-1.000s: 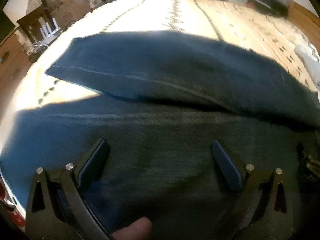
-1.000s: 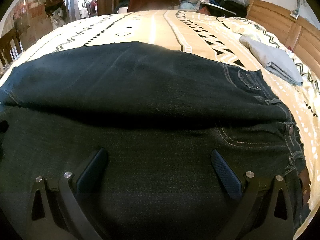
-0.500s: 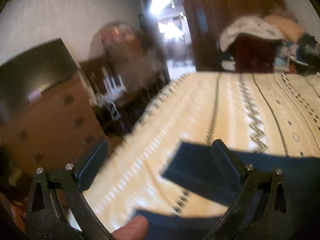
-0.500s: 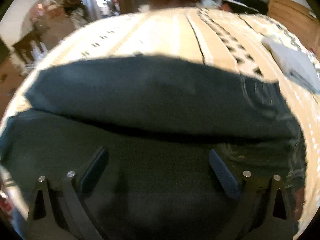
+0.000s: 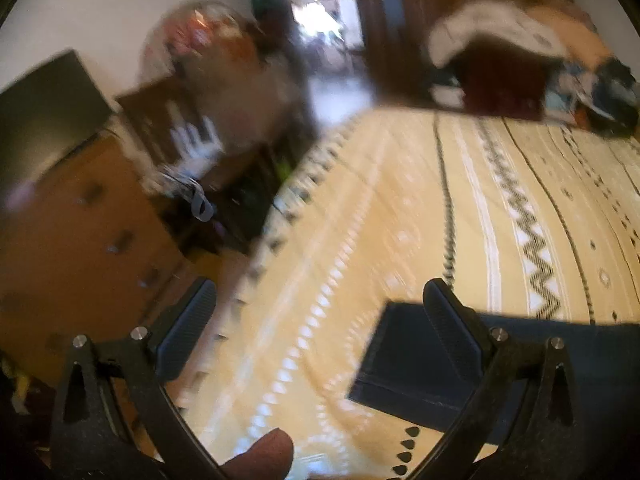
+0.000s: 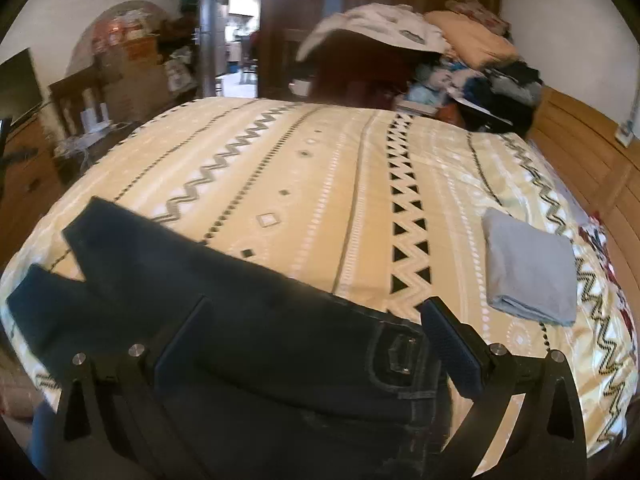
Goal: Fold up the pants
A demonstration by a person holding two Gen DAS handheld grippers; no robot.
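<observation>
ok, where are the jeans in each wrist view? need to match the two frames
Left wrist: only a leg end of the jeans shows, lower right, behind the left gripper's right finger.
Right wrist: the jeans fill the lower left and centre, leg ends at far left, under the right gripper.
Shared landmark: the yellow patterned bedspread.

Dark blue jeans point(image 6: 248, 320) flat on bed; legs spread apart; waistband toward right.
</observation>
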